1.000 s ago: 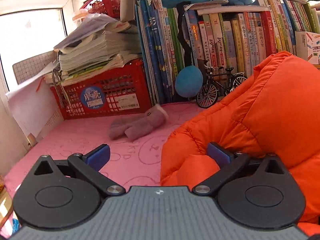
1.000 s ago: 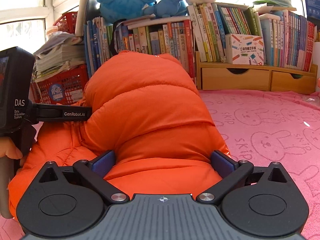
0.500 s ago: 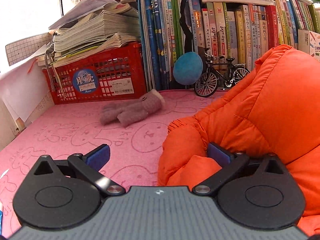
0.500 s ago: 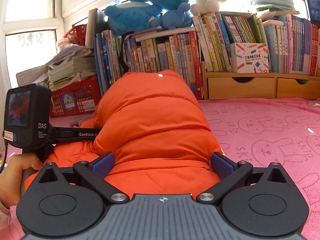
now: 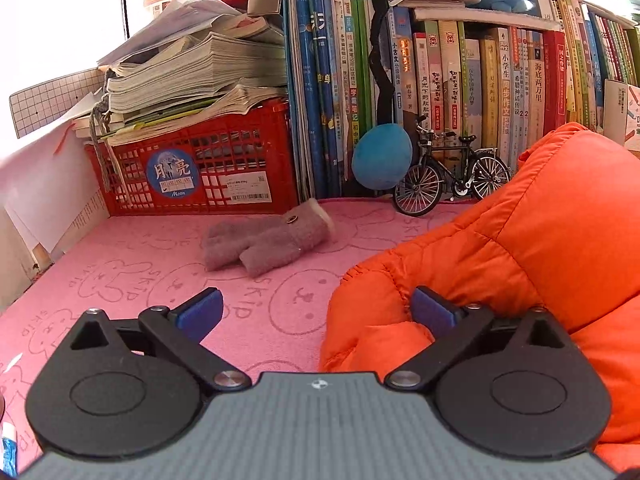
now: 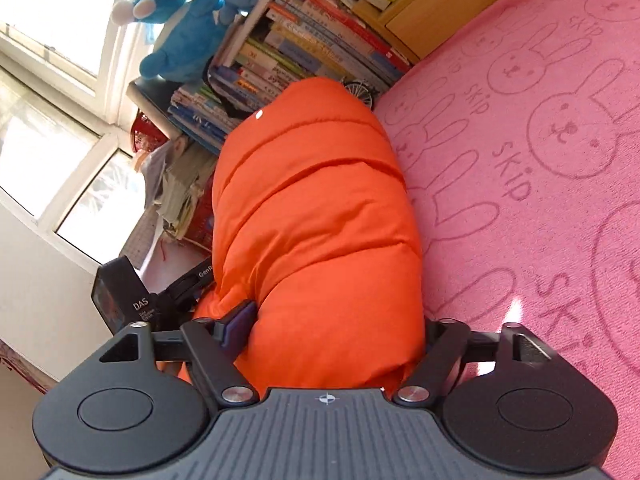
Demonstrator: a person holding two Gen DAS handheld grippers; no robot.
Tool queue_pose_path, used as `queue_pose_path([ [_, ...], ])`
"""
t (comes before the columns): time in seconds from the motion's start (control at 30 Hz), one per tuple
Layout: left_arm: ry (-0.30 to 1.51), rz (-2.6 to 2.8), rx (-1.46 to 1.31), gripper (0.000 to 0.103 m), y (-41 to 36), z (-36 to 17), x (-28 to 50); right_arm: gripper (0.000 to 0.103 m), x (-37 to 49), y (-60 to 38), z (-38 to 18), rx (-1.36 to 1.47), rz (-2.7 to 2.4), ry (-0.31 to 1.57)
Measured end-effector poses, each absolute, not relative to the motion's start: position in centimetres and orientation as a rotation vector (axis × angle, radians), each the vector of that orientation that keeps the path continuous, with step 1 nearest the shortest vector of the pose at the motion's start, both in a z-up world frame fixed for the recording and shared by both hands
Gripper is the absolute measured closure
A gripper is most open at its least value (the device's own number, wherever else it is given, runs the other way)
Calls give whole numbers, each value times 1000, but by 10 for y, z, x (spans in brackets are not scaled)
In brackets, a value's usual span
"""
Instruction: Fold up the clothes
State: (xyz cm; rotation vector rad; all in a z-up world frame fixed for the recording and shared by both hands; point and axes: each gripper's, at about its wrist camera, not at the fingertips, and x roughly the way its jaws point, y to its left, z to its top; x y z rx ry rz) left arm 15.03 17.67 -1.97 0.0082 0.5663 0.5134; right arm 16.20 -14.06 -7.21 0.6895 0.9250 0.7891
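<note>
A puffy orange jacket [image 5: 520, 260] lies bunched on the pink rabbit-print mat [image 5: 160, 280]. My left gripper [image 5: 316, 312] is open low over the mat at the jacket's left edge, its right pad [image 5: 434, 312] against an orange fold and its left pad over bare mat. In the right wrist view the jacket [image 6: 312, 220] fills the gap of my right gripper [image 6: 334, 330], which is rolled over to one side. Its jaws are closing, and the left pad [image 6: 240, 324] presses into the fabric. The right pad is hidden behind the bulge. The left gripper's black body [image 6: 120, 296] shows beyond the jacket.
A grey fuzzy mitten [image 5: 268, 244] lies on the mat ahead. Behind it stand a red crate [image 5: 200, 176] piled with papers, a row of books [image 5: 440, 80], a blue ball [image 5: 382, 156] and a model bicycle [image 5: 448, 184]. Wooden drawers [image 6: 432, 12] stand under more books.
My right gripper has rolled sideways, and its jaws have narrowed from wide open onto the jacket's near end. The left gripper has hardly moved and stays open.
</note>
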Motion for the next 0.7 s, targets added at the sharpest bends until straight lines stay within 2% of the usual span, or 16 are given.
queue_pose_path([
  [0.07,562,504,32,3,179,-17,145,61,149,-138,-73,754,842,945],
  [0.17,539,453,102,2,177,-10,128,67,121,-139,-69,813,900,987],
  [0.3,485,366,227,2,167,0,98,67,70,-130,-60,793,1088,1057],
  [0.33,478,353,255,2,165,0,93,65,58,-128,-57,754,1129,1077],
  [0.43,474,338,280,2,161,-2,89,47,32,-129,-46,606,1162,1111],
  [0.5,476,342,255,2,163,-4,93,44,22,-141,-31,465,1081,1050],
  [0.6,480,339,236,2,162,-7,98,33,12,-167,3,325,995,879],
  [0.7,471,330,256,2,156,-9,102,18,2,-178,42,209,913,544],
])
